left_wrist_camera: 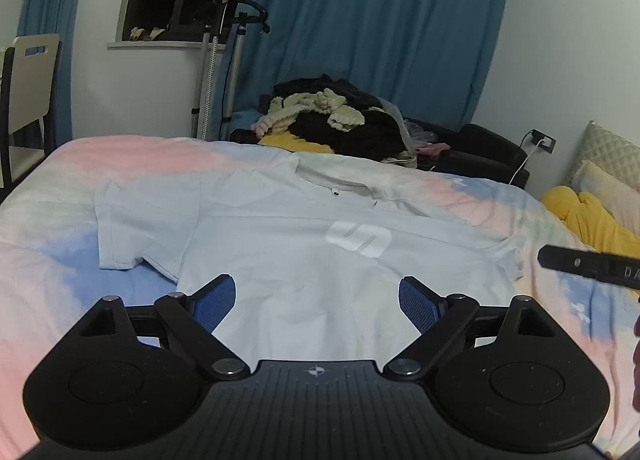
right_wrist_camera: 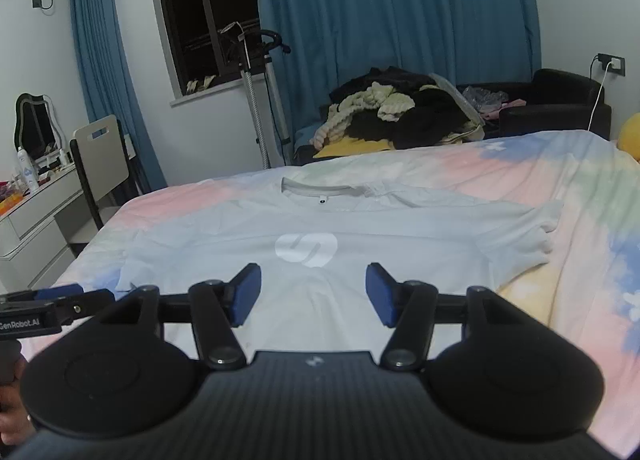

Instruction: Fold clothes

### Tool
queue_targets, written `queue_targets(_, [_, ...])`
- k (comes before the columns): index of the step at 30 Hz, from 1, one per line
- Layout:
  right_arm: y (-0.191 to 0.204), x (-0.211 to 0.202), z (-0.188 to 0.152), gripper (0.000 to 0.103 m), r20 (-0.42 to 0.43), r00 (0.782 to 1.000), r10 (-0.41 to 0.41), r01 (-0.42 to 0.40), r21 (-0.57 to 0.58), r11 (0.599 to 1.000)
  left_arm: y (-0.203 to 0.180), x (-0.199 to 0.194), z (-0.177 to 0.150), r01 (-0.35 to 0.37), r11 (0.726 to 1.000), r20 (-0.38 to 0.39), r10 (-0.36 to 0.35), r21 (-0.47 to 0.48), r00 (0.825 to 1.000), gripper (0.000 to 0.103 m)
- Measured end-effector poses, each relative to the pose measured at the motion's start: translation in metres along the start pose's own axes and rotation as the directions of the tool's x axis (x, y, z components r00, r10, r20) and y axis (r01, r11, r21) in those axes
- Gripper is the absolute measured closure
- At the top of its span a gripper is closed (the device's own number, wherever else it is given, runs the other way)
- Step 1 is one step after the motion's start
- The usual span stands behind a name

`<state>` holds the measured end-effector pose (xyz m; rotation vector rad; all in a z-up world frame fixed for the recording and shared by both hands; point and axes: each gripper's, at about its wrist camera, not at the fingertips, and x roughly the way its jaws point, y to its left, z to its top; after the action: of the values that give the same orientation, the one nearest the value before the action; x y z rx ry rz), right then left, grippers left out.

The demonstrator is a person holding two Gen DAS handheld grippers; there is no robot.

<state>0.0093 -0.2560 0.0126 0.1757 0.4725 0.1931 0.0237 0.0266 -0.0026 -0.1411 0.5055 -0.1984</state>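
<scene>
A pale blue-white T-shirt (left_wrist_camera: 304, 220) with a white logo lies spread flat on the bed, collar at the far side, both sleeves out. It also shows in the right wrist view (right_wrist_camera: 360, 228). My left gripper (left_wrist_camera: 318, 292) is open and empty, hovering above the shirt's lower part. My right gripper (right_wrist_camera: 314, 284) is open and empty, also above the shirt's lower part near the logo. Part of the right gripper's side (left_wrist_camera: 588, 264) shows at the right edge of the left view, and the left gripper's side (right_wrist_camera: 48, 302) shows at the left of the right view.
The bed (left_wrist_camera: 48, 228) has a pastel pink-and-blue cover. A pile of dark and cream clothes (left_wrist_camera: 340, 120) lies beyond the far edge. A yellow pillow (left_wrist_camera: 588, 216) is at the right. A chair (right_wrist_camera: 100, 156) and dresser (right_wrist_camera: 28, 216) stand left.
</scene>
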Motion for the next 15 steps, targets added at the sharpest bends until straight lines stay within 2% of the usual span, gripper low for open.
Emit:
queue_targets(4, [-0.001,0.01,-0.031,0.042,0.022,0.999,-0.025,0.026,-0.015,1.0,-0.009,0.007,-0.012,-0.011,0.999,0.022,0.01,0.041,1.0,0.012])
queue_targets(8, [0.001,0.018,-0.042,0.042,0.04,0.999,-0.029,0.029,-0.022,0.999,-0.014,0.004,-0.016,0.01,0.998,0.036,-0.012,0.057,0.999,0.011])
queue_targets(12, [0.005,0.021,-0.042,0.036,0.074,0.997,-0.019,0.019,-0.007,1.0,-0.001,0.007,-0.021,0.048,0.999,0.002,-0.048,-0.01,0.999,0.01])
queue_targets(15, [0.005,0.03,-0.045,0.03,0.078,0.997,-0.026,0.027,-0.017,0.999,0.006,0.014,-0.025,0.015,1.0,-0.021,-0.015,-0.017,1.0,0.01])
